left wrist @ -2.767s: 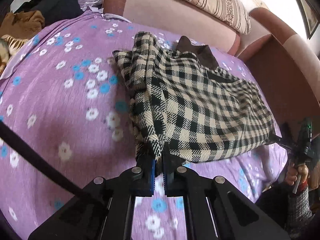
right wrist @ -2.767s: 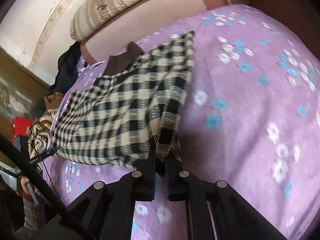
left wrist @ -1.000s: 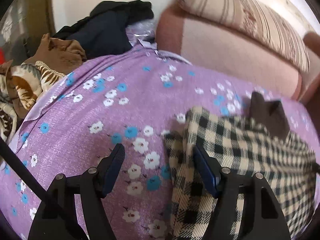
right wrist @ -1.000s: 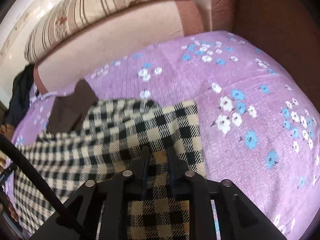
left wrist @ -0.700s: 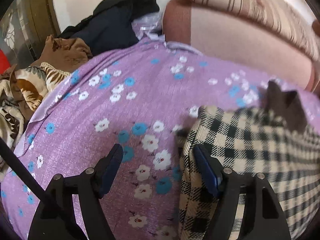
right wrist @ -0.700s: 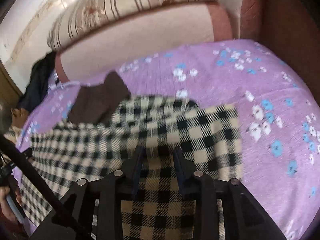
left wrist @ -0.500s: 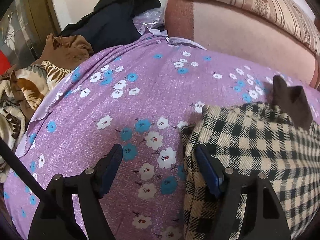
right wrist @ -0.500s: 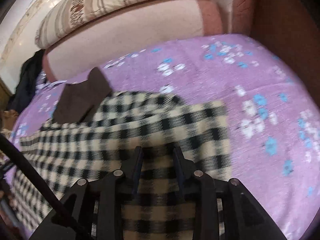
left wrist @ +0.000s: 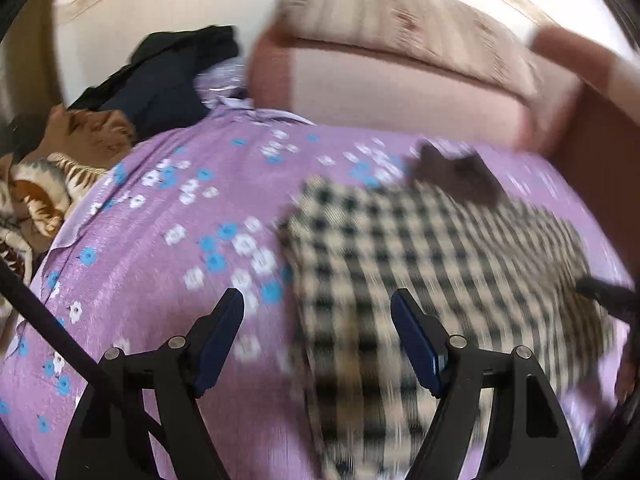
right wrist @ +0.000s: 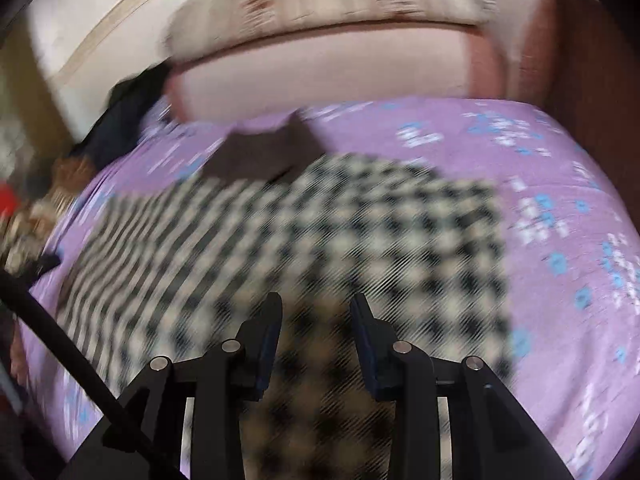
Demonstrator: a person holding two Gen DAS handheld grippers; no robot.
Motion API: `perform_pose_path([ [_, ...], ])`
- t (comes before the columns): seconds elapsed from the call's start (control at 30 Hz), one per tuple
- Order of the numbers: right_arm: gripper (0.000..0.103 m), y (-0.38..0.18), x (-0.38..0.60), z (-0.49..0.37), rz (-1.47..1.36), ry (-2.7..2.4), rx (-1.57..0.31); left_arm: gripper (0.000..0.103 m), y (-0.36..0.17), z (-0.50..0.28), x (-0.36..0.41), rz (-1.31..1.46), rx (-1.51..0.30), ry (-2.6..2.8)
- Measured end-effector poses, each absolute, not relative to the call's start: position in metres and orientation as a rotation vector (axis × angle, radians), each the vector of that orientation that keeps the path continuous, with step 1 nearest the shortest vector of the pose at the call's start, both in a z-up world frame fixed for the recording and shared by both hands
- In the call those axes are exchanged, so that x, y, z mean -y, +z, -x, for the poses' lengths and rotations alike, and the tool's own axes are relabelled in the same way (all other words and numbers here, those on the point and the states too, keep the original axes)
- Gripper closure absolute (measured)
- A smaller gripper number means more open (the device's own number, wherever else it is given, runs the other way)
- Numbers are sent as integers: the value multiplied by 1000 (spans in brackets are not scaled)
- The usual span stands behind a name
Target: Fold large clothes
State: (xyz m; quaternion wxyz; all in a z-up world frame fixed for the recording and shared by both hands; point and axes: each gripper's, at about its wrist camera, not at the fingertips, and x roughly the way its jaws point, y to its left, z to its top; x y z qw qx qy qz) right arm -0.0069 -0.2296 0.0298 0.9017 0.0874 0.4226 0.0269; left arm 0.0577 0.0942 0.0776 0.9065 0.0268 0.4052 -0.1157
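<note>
A black-and-cream checked garment (left wrist: 420, 264) with a brown collar (left wrist: 452, 172) lies folded flat on the purple flowered sheet (left wrist: 160, 240). My left gripper (left wrist: 318, 300) hangs open above its left edge, with nothing touching its blue pads. In the right wrist view the same garment (right wrist: 320, 220) spreads under my right gripper (right wrist: 317, 300). Its jaws are opening, and the cloth lies below the gap, not pinched. Both views are blurred by motion.
A pile of dark clothes (left wrist: 160, 80) and a brown striped blanket (left wrist: 48, 184) lies at the sheet's left end. A pink sofa back (left wrist: 380, 88) with a striped cushion (left wrist: 400, 20) runs behind. A brown armrest (right wrist: 592, 80) bounds the right side.
Both grippers, shut on the garment's near corners at first, have let go. The right jaws have widened over the last second. Both have drawn back from the garment, which now lies flat.
</note>
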Motion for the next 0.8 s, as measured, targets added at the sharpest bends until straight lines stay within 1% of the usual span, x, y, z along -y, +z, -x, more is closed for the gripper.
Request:
perform_pose_path([
  [0.1,66,17,197,33,-79,144,-905,28,67,-33,-93,-79,-864,-326],
  [0.17,63,10,187,44,-17,151,-911,28,54,-21,-90,-142,-898,-315],
  [0.3,63,-1,199,61,41,56,-954,28,30,-10,-90,-326,-934,-184],
  [0.37,63,-1,220,70,49,-30,-958,28,30,-9,-96,-310,-943,-175],
  [0.5,62,0,279,81,-45,-214,-985,28,34,-9,-106,-293,-964,-121],
  [0.53,54,-1,300,86,-100,-260,-1000,28,36,-9,-108,-286,-968,-121],
  [0.57,53,-1,312,90,-141,-292,-1003,28,39,-9,-110,-280,-967,-117],
  [0.67,53,4,349,105,-287,-382,-993,28,58,-5,-114,-261,-935,-114],
  [0.8,53,25,355,113,-330,-391,-886,28,87,1,-118,-222,-840,-69],
])
